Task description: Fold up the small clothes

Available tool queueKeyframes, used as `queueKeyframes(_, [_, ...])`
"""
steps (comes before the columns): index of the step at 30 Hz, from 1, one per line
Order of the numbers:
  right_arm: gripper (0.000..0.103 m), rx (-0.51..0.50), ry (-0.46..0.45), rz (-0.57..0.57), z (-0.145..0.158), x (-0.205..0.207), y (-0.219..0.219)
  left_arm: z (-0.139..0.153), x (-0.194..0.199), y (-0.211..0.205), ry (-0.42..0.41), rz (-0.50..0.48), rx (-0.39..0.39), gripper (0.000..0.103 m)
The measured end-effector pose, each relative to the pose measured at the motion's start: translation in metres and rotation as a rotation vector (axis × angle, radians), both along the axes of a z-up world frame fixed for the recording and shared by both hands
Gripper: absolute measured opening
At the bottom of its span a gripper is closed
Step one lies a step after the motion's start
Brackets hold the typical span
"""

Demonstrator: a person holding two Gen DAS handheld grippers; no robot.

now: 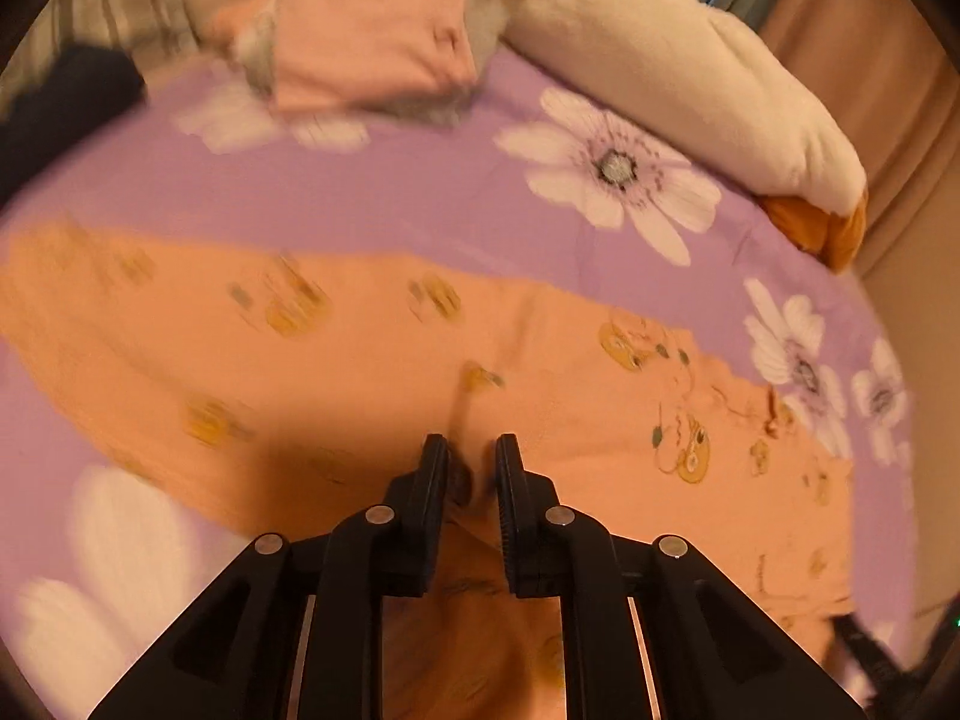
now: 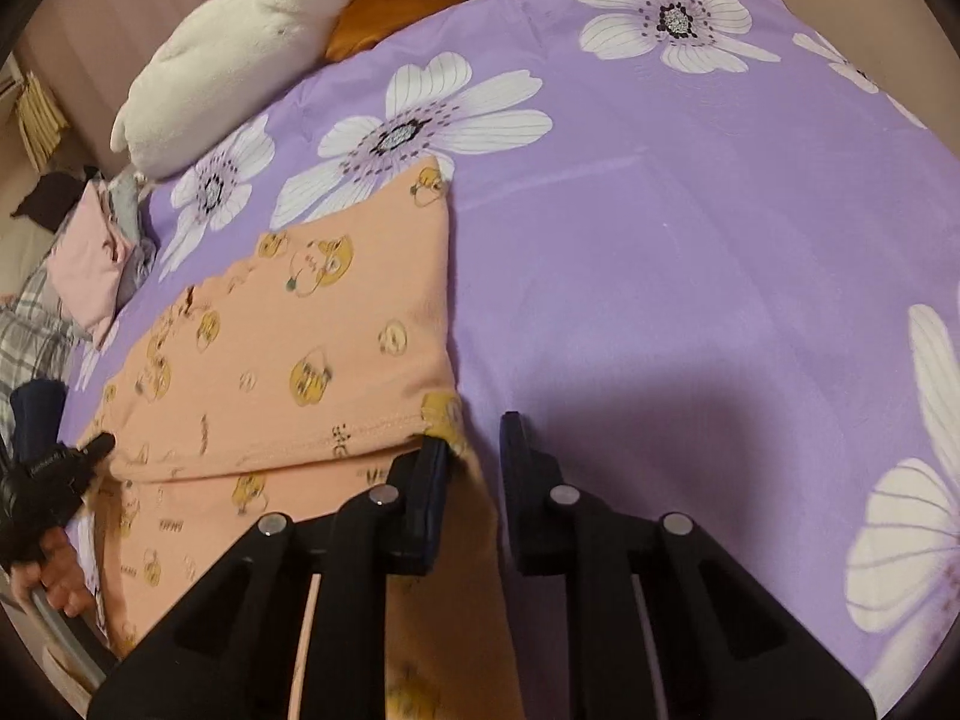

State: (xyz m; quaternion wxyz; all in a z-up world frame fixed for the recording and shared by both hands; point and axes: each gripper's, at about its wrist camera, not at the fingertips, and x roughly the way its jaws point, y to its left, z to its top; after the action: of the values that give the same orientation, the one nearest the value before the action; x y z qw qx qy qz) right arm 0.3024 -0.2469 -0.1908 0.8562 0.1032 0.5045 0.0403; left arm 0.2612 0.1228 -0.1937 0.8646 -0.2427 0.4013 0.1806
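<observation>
Bed (image 2: pixel 690 252): a purple sheet with white flowers filled both views.
Plush (image 2: pixel 240 54): a white and orange toy lay at 11 o'clock in the right view, well apart from the work.
Garment (image 2: pixel 288 348): a peach printed piece lay flat on the bed from centre toward 8 o'clock in the right view; in the left view it spanned 9 to 4 o'clock, blurred at the left.
Folded stack (image 1: pixel 372 30): pink pieces sat at 12 o'clock in the left view, apart from the garment.
Right hand-held gripper (image 2: pixel 474 450): part closed, with a gap between the fingers; the hem corner hung over the left finger's inner face, and I judged it grasped but barely.
Left hand-held gripper (image 1: pixel 471 462): fingers close together with a fold of cloth bunched between them, apparently clenched on the garment.
Risk: the right corner could slip free, since only one finger clearly touched it; the fold would then land skewed.
Risk: uneven pulls between the two could wrinkle the panel.
</observation>
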Motion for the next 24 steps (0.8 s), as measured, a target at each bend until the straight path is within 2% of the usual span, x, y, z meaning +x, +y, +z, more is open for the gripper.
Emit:
queueKeyframes(2, [0.018, 0.047, -0.014, 0.003, 0.013, -0.007, -0.004, 0.024, -0.015, 0.002, -0.090, 0.010, 0.019, 0.012])
queueKeyframes(4, [0.018, 0.105, -0.038, -0.012, 0.023, -0.008, -0.010, 0.037, -0.022, 0.002, -0.119, -0.008, -0.003, 0.012])
queueKeyframes(6, [0.019, 0.165, -0.066, -0.034, 0.030, -0.007, -0.014, 0.037, -0.020, -0.004, -0.129, -0.064, -0.027, 0.012])
queueKeyframes(8, [0.019, 0.171, -0.074, -0.060, 0.025, -0.002, -0.013, 0.018, -0.009, -0.013, -0.071, -0.100, -0.019, 0.012])
queueKeyframes(10, [0.017, 0.106, 0.011, -0.063, 0.001, 0.008, -0.006, -0.021, 0.006, -0.013, 0.100, -0.095, -0.071, 0.012])
queueKeyframes(11, [0.014, 0.085, 0.057, -0.067, -0.010, 0.009, -0.004, -0.031, 0.009, -0.010, 0.118, -0.089, -0.102, 0.012])
queueKeyframes(12, [0.015, 0.090, 0.035, -0.072, -0.011, 0.006, -0.004, -0.029, 0.004, -0.007, 0.076, -0.075, -0.099, 0.012])
queueKeyframes(13, [0.015, 0.093, 0.024, -0.062, -0.006, 0.005, -0.003, -0.021, 0.002, -0.007, 0.067, -0.086, -0.103, 0.012])
queueKeyframes(14, [0.014, 0.108, 0.018, -0.056, 0.001, 0.005, -0.003, -0.015, -0.002, -0.007, 0.051, -0.099, -0.124, 0.012])
queueKeyframes(16, [0.014, 0.182, -0.064, -0.046, 0.019, 0.003, -0.004, -0.002, -0.010, -0.010, -0.023, -0.119, -0.179, 0.012])
queueKeyframes(18, [0.014, 0.188, -0.086, -0.020, 0.024, 0.003, 0.004, -0.003, -0.012, -0.016, -0.007, -0.126, -0.170, 0.012])
queueKeyframes(19, [0.014, 0.160, -0.062, -0.008, 0.018, 0.005, 0.010, -0.012, -0.009, -0.020, 0.034, -0.131, -0.153, 0.012])
queueKeyframes(21, [0.007, 0.062, 0.031, 0.011, -0.010, 0.009, 0.022, -0.033, -0.008, -0.017, 0.125, -0.129, -0.155, 0.012])
queueKeyframes(22, [0.006, 0.053, 0.015, 0.008, -0.014, 0.006, 0.023, -0.033, -0.015, -0.012, 0.083, -0.129, -0.179, 0.012])
queueKeyframes(23, [0.007, 0.061, 0.001, 0.005, -0.011, 0.004, 0.021, -0.030, -0.021, -0.006, 0.085, -0.121, -0.203, 0.012])
queueKeyframes(24, [0.012, 0.083, 0.018, -0.006, -0.005, 0.004, 0.019, -0.025, -0.027, 0.004, 0.091, -0.104, -0.242, 0.012])
